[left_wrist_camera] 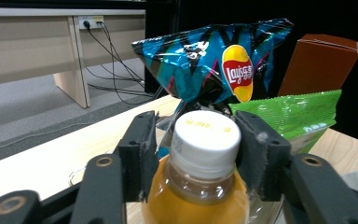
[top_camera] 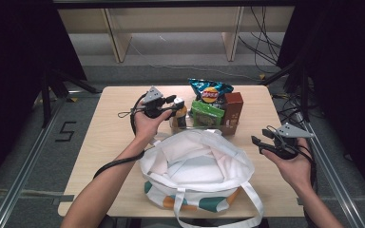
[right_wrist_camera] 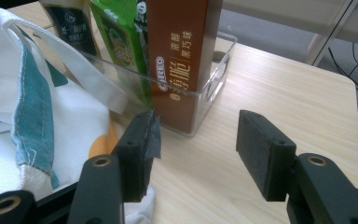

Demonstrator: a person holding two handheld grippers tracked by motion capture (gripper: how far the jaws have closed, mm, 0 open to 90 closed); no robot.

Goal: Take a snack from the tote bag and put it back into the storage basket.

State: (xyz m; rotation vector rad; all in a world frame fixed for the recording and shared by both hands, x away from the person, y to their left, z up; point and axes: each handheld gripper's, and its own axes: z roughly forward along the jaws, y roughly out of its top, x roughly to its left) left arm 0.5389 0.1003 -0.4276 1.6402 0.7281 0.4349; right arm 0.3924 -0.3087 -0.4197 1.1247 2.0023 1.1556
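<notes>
Left tongs (left_wrist_camera: 193, 149) stand apart around the orange bottle's (left_wrist_camera: 200, 186) white cap; right tongs (right_wrist_camera: 196, 140) gape over the worktop (right_wrist_camera: 270, 88)

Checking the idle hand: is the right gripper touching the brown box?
Apart. In the right gripper view, bare table lies between the right gripper and the brown box.

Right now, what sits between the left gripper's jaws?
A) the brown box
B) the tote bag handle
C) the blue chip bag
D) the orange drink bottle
D: in the left gripper view the white-capped orange drink bottle stands between the left gripper jaws, chip bag behind it.
</notes>
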